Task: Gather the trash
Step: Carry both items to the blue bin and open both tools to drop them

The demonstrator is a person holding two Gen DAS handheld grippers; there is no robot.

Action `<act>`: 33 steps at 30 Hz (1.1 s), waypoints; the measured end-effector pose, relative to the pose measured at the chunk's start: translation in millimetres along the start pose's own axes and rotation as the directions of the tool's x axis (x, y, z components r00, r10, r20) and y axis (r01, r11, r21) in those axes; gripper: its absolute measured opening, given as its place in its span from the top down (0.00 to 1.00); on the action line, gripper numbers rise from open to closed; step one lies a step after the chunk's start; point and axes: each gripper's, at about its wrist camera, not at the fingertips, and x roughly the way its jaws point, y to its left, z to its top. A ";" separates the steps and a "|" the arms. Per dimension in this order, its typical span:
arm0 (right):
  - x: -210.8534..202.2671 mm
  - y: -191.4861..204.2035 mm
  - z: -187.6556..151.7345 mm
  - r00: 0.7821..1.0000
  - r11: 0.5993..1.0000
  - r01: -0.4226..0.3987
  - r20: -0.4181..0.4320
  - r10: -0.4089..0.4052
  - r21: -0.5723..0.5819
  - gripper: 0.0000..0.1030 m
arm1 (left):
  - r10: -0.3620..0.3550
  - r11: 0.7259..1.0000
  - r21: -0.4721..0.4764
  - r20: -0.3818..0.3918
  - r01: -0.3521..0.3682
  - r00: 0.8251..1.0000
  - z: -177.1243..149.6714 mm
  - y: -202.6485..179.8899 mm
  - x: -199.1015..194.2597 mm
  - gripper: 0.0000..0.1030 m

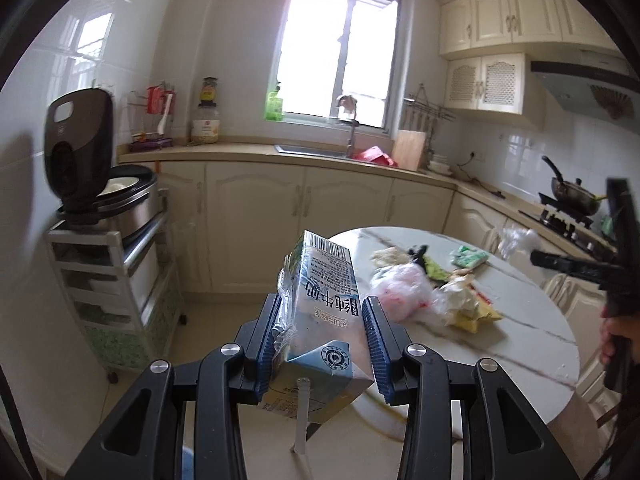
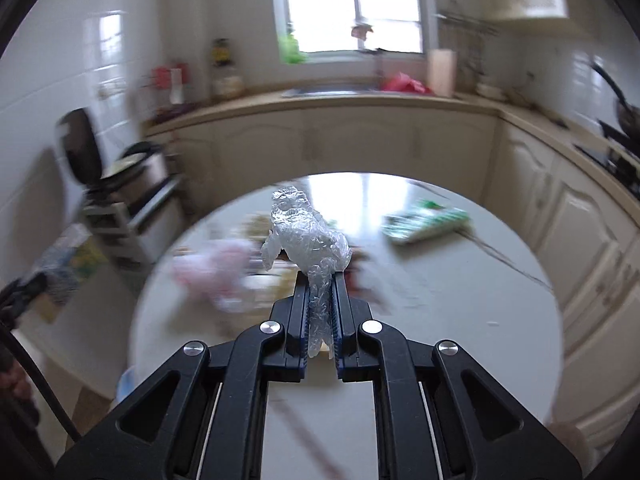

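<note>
My left gripper is shut on a blue and white milk carton with a white straw hanging from it, held in the air left of the round white table. My right gripper is shut on a crumpled clear plastic wrap, held above the table. On the table lie a pink and white plastic bag, yellow wrappers and a green packet, which also shows in the right wrist view. The right gripper shows at the right edge of the left wrist view.
A rice cooker with its lid up stands on a drawer trolley at the left. Cream cabinets and a sink run along the back wall. A stove with a wok is at the right.
</note>
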 end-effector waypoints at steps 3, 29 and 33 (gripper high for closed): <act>8.1 73.7 -4.9 0.986 0.983 -0.170 -0.010 0.169 -0.068 0.90 | 0.055 0.998 -0.020 -0.028 -0.056 0.998 -21.1 31.5 -25.7 0.64; 339.5 366.0 -196.4 0.702 0.869 -0.484 -0.639 0.313 -0.106 0.90 | 0.242 0.869 -0.221 -0.589 -0.442 0.771 -199.7 268.0 -7.2 0.57; 353.5 375.9 -205.2 0.676 0.860 -0.503 -0.657 0.332 -0.084 0.89 | 0.264 0.849 -0.224 -0.605 -0.479 0.751 -193.4 268.3 3.0 0.34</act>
